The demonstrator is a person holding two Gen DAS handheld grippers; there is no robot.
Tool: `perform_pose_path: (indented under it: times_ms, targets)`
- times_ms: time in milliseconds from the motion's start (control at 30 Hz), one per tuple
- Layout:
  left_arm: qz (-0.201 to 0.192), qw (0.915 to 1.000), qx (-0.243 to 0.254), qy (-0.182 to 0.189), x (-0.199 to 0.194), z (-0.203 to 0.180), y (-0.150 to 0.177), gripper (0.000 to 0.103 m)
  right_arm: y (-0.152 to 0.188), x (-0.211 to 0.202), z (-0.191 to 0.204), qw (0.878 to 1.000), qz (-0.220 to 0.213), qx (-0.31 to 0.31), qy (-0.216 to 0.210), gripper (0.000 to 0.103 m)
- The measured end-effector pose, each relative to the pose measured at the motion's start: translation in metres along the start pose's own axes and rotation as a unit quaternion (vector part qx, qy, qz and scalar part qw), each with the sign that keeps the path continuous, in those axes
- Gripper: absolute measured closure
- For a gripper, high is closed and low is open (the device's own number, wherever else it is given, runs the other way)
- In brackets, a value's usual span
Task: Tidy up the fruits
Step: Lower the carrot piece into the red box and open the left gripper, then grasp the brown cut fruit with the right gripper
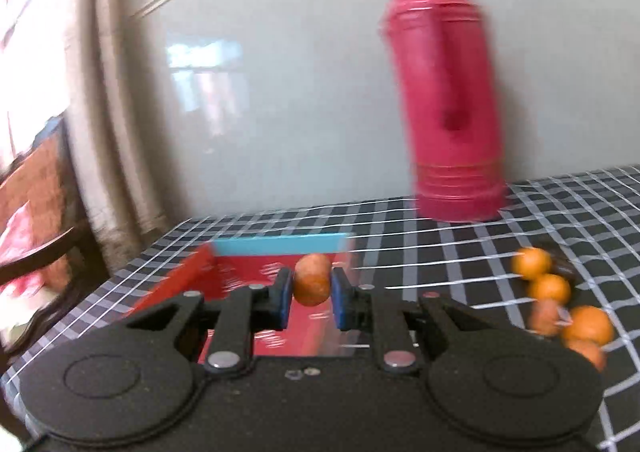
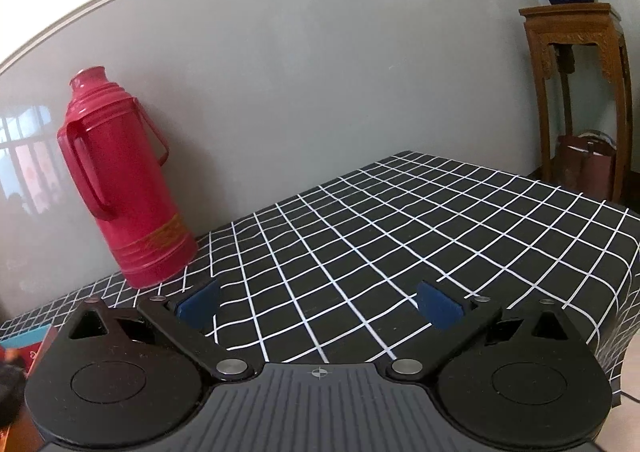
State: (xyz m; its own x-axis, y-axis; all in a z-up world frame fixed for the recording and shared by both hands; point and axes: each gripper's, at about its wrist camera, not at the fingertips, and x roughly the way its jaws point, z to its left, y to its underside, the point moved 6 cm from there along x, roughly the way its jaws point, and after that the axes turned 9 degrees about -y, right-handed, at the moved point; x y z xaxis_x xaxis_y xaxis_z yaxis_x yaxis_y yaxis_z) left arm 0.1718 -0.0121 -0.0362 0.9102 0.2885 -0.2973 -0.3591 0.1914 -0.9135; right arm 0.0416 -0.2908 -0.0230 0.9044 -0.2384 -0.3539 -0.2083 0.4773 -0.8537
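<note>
The left gripper (image 1: 312, 292) pinches a small round orange fruit (image 1: 313, 279) above a red cardboard box (image 1: 240, 284), while the right gripper (image 2: 320, 302) hangs spread wide

Black claw (image 1: 312, 294) bodies, blue pads (image 2: 199, 306), silver screws.

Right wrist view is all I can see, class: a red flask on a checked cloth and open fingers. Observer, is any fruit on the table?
Observer: Yes, a cluster of orange fruits lies on the checked tablecloth, right of the left gripper.
Operator: Is that gripper holding anything?
Observer: It is shut on one orange fruit.
Operator: Where is it held?
Observer: Over an open red box with a blue far wall.
</note>
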Motion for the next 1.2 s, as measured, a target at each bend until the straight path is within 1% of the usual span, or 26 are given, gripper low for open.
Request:
perform_pose_path:
  times_ms: [100, 200, 400, 467, 533, 567, 633, 667, 700, 800, 900, 1033, 1100, 1200]
  targets:
    - [0.033, 0.9989, -0.017, -0.027, 0.017, 0.024, 0.002, 0.092, 0.003, 0.002, 0.006, 1.0, 0.004, -0.005, -0.002, 0.0]
    - [0.067, 0.9965, -0.028, -0.042, 0.031, 0.041, 0.007, 0.092, 0.007, 0.005, 0.014, 1.0, 0.01, -0.012, -0.008, 0.0]
    - [0.123, 0.9902, -0.036, -0.055, 0.049, 0.062, 0.022, 0.092, 0.016, 0.015, 0.034, 0.999, 0.026, -0.032, -0.022, 0.0]
    - [0.138, 0.9878, -0.035, -0.062, 0.049, 0.069, 0.028, 0.087, 0.02, 0.019, 0.042, 0.998, 0.033, -0.041, -0.03, 0.0]
    - [0.15, 0.986, -0.036, -0.065, 0.045, 0.076, 0.031, 0.071, 0.025, 0.025, 0.05, 0.997, 0.044, -0.05, -0.038, 0.0]
    - [0.153, 0.9853, -0.039, -0.066, 0.044, 0.08, 0.032, 0.065, 0.027, 0.027, 0.055, 0.996, 0.049, -0.054, -0.043, 0.0]
    - [0.148, 0.9857, -0.045, -0.066, 0.038, 0.086, 0.03, 0.026, 0.033, 0.032, 0.063, 0.995, 0.062, -0.062, -0.052, 0.0]
    - [0.141, 0.9864, -0.047, -0.069, 0.035, 0.091, 0.028, 0.022, 0.037, 0.034, 0.067, 0.994, 0.069, -0.063, -0.058, 0.0]
    - [0.13, 0.9877, -0.048, -0.072, 0.03, 0.096, 0.025, 0.022, 0.04, 0.037, 0.07, 0.993, 0.078, -0.062, -0.064, 0.0]
    - [0.103, 0.9909, -0.045, -0.074, 0.018, 0.109, 0.02, 0.013, 0.05, 0.042, 0.08, 0.99, 0.096, -0.057, -0.081, 0.0]
    - [0.084, 0.992, -0.045, -0.084, 0.011, 0.123, 0.018, 0.012, 0.058, 0.046, 0.088, 0.988, 0.106, -0.058, -0.094, 0.0]
    - [0.067, 0.9917, -0.051, -0.098, 0.008, 0.144, 0.016, 0.012, 0.068, 0.055, 0.097, 0.985, 0.124, -0.068, -0.096, 0.0]
    - [0.061, 0.991, -0.057, -0.105, 0.01, 0.153, 0.014, 0.01, 0.074, 0.06, 0.1, 0.984, 0.137, -0.072, -0.094, 0.0]
    - [0.065, 0.9898, -0.065, -0.109, 0.013, 0.161, 0.013, 0.01, 0.081, 0.065, 0.102, 0.983, 0.144, -0.075, -0.091, 0.001]
